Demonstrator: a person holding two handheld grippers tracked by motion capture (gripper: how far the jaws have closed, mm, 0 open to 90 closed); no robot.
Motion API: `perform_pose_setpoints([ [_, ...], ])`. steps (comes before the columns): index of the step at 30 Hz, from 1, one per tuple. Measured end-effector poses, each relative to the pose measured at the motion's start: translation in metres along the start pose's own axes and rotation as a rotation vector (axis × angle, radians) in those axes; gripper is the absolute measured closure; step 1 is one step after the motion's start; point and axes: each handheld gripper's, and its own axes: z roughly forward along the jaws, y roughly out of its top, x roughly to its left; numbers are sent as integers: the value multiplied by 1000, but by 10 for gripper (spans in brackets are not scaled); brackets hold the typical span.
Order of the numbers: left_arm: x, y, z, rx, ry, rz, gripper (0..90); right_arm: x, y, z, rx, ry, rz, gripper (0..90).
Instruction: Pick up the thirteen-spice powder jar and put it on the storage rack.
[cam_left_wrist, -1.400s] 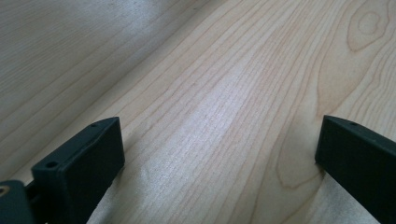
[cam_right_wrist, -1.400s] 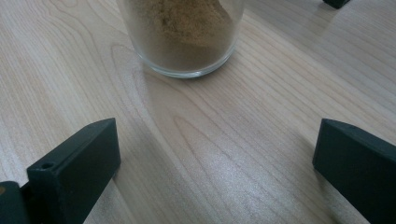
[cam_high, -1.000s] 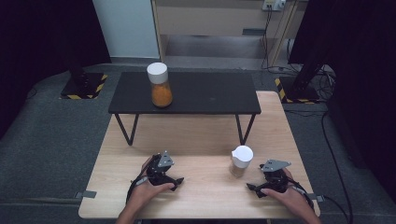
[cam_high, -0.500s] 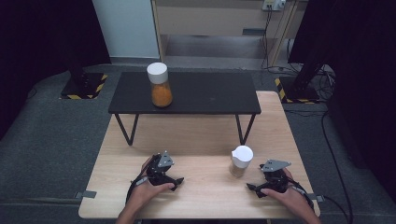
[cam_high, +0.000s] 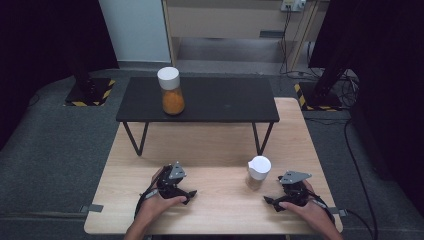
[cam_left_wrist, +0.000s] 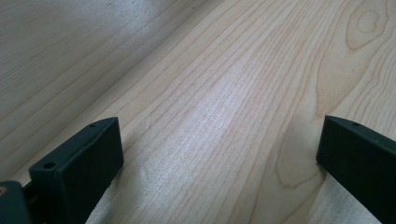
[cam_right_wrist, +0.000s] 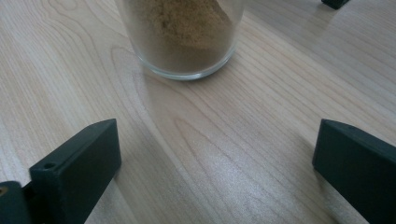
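1. Glass jar (cam_high: 259, 172), lower right of the high view: a clear, round-walled vessel under a white cap, standing upright on the light wooden table (cam_high: 220, 150); in the right gripper view the jar (cam_right_wrist: 182, 37) sits at the top centre, its thick glass base resting on the wood grain, filled with a tan, sandy powder.

2. Right hand-held gripper (cam_high: 280, 200), lower right of the high view, just beside the jar and apart from it; in the right gripper view the right hand-held gripper (cam_right_wrist: 215, 163) has its black jaws standing wide apart at the lower corners, having just been closing slightly, with bare wood between them and the jar ahead of the tips.

3. Left hand-held gripper (cam_high: 182, 194), lower centre-left of the high view, held in a hand resting on the table; in the left gripper view the left hand-held gripper (cam_left_wrist: 219, 158) shows its jaws spread apart over bare wood grain.

4. Second jar (cam_high: 171, 92), upper centre-left of the high view: white cap, orange contents, upright on the black side table (cam_high: 225, 102).
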Motion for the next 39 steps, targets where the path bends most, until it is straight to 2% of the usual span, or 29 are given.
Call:
perform_pose_setpoints([
  [15,0,0,0,-1,0,0,0,-1,1,-8,-56,29,15,53],
  [39,-1,0,0,-1,3,-2,0,-4,22,-14,-116,70,-2,71],
])
